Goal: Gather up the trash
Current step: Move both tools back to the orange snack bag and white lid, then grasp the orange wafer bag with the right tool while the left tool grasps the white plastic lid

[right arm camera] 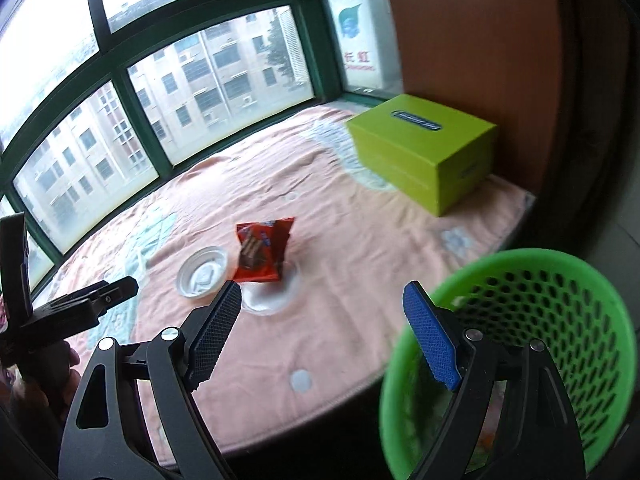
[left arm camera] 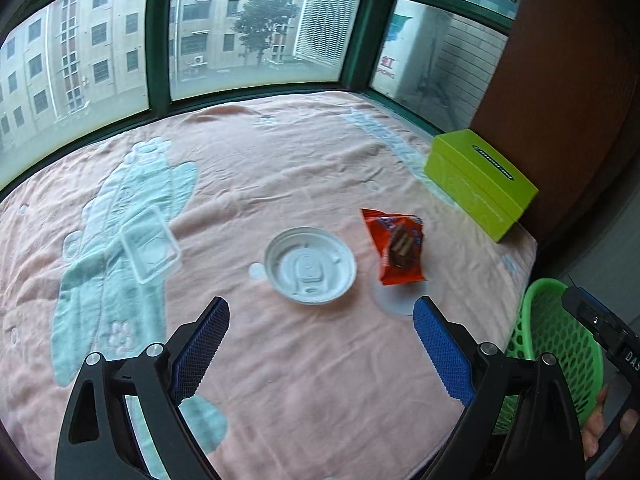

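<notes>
both grippers empty. left gripper point(left arm camera: 320, 320) jaws wide apart, hanging over the blanket point(left arm camera: 312, 380) just short of the white lid point(left arm camera: 309, 266). right gripper point(right arm camera: 322, 304) also wide open, nothing between the pads, green basket point(right arm camera: 560, 304) beside it off the edge. trash on the blanket: lid, orange snack wrapper point(left arm camera: 398, 246) just beside it, clear plastic tray point(left arm camera: 150, 244) well apart to the left. risks: lid lies flat, so pads could skid or pinch blanket instead; wrapper is light and may slip; tray is easy to miss.
</notes>
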`<state>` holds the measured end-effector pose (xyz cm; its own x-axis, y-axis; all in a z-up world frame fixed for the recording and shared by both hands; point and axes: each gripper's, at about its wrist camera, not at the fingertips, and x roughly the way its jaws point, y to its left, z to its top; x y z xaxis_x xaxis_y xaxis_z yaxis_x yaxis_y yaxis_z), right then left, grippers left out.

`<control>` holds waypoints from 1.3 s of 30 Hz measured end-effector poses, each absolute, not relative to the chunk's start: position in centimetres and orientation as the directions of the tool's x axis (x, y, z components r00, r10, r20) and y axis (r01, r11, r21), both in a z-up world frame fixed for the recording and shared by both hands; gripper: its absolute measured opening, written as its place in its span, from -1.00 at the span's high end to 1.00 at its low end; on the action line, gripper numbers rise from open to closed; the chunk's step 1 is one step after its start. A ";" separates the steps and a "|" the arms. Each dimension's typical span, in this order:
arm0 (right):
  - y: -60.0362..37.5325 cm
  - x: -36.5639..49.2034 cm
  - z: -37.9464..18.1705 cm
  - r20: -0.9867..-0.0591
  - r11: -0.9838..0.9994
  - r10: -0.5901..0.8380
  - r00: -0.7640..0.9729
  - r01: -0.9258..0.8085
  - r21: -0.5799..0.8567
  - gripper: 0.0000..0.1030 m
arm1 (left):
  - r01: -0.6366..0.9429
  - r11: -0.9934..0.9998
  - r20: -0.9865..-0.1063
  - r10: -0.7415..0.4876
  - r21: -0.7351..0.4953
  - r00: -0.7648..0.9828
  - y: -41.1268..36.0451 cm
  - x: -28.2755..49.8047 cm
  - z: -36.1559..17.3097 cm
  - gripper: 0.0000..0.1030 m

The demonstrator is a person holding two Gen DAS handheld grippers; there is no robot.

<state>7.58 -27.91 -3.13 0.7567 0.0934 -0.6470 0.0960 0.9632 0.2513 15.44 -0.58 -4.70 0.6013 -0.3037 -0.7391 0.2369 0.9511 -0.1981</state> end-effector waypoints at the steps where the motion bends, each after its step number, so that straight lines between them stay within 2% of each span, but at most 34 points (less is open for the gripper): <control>1: -27.5 8.2 -3.3 -0.649 0.963 0.104 0.754 0.087 0.256 -0.60 | 0.230 0.953 -0.740 -0.300 -0.199 0.602 -0.1 15.5 -4.8 -0.75; 16: -22.4 18.1 -6.4 -0.716 0.972 0.161 0.679 0.017 0.235 -0.60 | 0.162 0.963 -0.772 -0.269 -0.215 0.576 3.7 17.5 -7.2 -0.75; 33: -20.9 25.5 -11.3 -0.817 0.987 0.119 0.564 0.023 0.159 -0.60 | 0.144 0.963 -0.796 -0.268 -0.226 0.543 4.7 20.0 -9.1 -0.75; 35: -20.9 26.1 -11.8 -0.828 0.989 0.111 0.549 0.025 0.149 -0.58 | 0.147 0.964 -0.799 -0.267 -0.223 0.539 4.4 20.3 -9.3 -0.75; 37: -20.7 26.5 -12.3 -0.837 0.989 0.112 0.535 0.022 0.147 -0.42 | 0.150 0.964 -0.803 -0.265 -0.219 0.534 4.2 20.8 -9.6 -0.73; 39: -20.8 26.5 -12.4 -0.839 0.989 0.111 0.533 0.021 0.145 -0.37 | 0.149 0.965 -0.809 -0.262 -0.215 0.526 3.9 21.2 -10.0 -0.69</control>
<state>26.51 -20.76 -12.39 0.5329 0.1112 -0.8388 0.0212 0.9893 0.1446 21.18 3.92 -9.95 0.5263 -0.2616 -0.8091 0.1494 0.9651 -0.2149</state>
